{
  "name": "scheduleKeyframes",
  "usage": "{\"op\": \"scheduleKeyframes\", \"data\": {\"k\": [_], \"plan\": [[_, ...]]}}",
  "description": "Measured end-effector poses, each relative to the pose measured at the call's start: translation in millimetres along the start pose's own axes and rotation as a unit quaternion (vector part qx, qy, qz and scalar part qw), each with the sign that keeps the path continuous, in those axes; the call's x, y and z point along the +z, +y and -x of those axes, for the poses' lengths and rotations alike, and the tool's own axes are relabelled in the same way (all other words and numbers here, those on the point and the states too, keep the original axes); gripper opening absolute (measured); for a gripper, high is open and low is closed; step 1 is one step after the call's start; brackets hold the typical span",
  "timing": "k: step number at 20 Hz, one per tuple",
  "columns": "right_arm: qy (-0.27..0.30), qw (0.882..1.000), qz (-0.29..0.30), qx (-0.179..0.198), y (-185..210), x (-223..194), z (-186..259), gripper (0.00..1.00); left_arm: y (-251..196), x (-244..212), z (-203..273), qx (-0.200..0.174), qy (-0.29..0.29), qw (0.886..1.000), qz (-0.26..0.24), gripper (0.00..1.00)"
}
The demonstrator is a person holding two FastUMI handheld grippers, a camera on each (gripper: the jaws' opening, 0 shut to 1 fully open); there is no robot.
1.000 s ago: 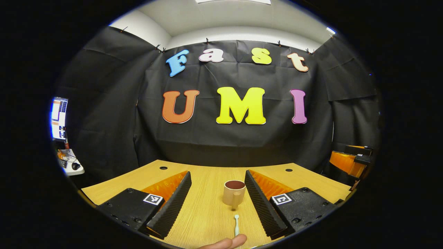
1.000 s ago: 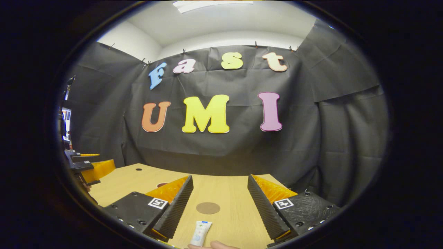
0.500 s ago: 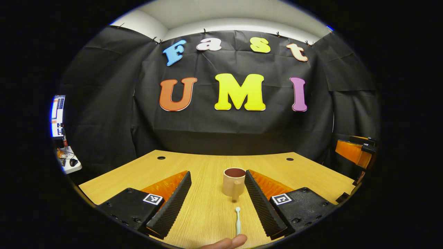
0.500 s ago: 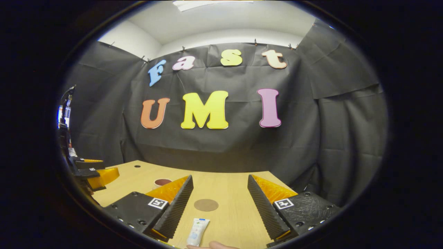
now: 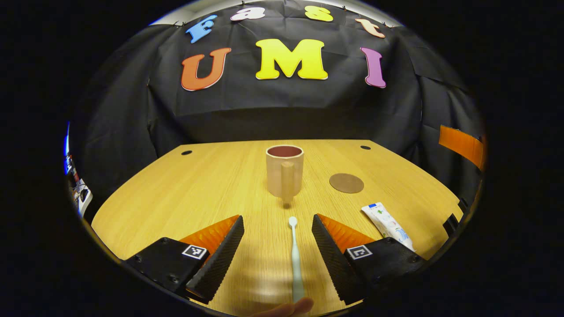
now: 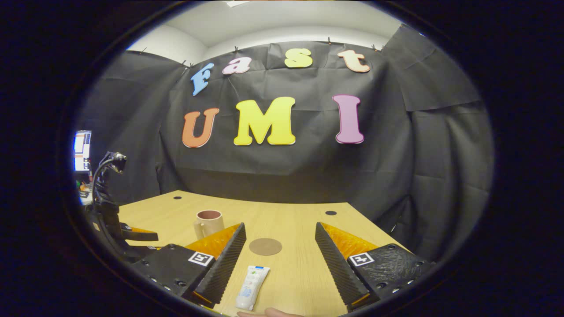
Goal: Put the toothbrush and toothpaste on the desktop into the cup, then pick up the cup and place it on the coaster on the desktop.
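In the left gripper view, a pale toothbrush [image 5: 295, 259] lies on the wooden desk between the fingers of my open left gripper [image 5: 277, 229], head pointing at a beige cup [image 5: 284, 174] whose handle faces me. A round brown coaster [image 5: 346, 182] sits right of the cup, and a white toothpaste tube [image 5: 387, 221] lies nearer, at the right. In the right gripper view, my right gripper [image 6: 280, 235] is open over the toothpaste tube [image 6: 252, 281], with the coaster [image 6: 265, 246] just beyond and the cup [image 6: 208, 223] at the left. The left gripper [image 6: 116, 229] shows at the far left there.
The desk [image 5: 189, 193] has round cable holes [image 5: 186, 152] near its back corners and ends at the black cloth wall. A fingertip [image 5: 291, 307] shows at the bottom edge of the left gripper view. A lit screen [image 6: 82, 150] stands off the desk's left side.
The left gripper has risen and tilted down, so more of the desk, the coaster and the toothpaste came into view. The right gripper has shifted slightly, bringing the cup into sight. Both stay open.
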State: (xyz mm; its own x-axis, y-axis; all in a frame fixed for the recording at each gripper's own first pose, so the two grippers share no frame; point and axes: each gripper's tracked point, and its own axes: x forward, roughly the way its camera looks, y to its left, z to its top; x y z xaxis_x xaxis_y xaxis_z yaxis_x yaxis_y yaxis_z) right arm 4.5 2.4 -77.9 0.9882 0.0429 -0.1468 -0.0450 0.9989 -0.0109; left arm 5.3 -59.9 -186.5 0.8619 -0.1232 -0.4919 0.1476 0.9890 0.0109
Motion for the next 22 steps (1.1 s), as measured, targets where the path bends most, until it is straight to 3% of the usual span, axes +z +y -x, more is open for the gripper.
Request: {"op": "scheduleKeyframes", "data": {"k": [4,11,14,15,16,17,18,22], "plan": [[0.036,0.999,-0.006,0.014,7.6,-25.6,-5.1,0.95,-10.8,-16.4,-10.5,-0.017,0.039,0.999,0.017,1.0],[0.077,0.996,0.02,0.044,31.1,-53.2,-7.1,0.96,-6.8,-31.1,-3.1,-0.041,0.087,0.995,0.028,0.71],[0.092,0.994,0.019,0.054,39.4,-62.0,-7.3,0.96,-0.2,-32.7,-1.4,-0.038,0.1,0.994,0.034,0.48],[0.094,0.994,0.021,0.056,41.7,-64.3,-7.4,0.96,1.4,-36.4,-2.9,-0.035,0.103,0.994,0.03,0.51],[0.096,0.994,0.025,0.055,42.1,-66.9,-8.0,0.97,3.6,-36.4,-3.6,-0.035,0.101,0.994,0.028,0.33],[0.097,0.993,0.027,0.052,41.5,-68.0,-9.7,0.97,5.9,-36.6,-2.5,-0.032,0.1,0.994,0.027,0.3],[0.101,0.993,0.029,0.051,41.2,-70.0,-10.9,0.95,7.3,-36.0,-3.2,-0.032,0.099,0.994,0.028,0.2],[0.12,0.991,0.03,0.05,43.2,-81.5,-11.4,0.97,5.4,-34.6,0.6,-0.052,0.087,0.994,0.04,0.11]]}}
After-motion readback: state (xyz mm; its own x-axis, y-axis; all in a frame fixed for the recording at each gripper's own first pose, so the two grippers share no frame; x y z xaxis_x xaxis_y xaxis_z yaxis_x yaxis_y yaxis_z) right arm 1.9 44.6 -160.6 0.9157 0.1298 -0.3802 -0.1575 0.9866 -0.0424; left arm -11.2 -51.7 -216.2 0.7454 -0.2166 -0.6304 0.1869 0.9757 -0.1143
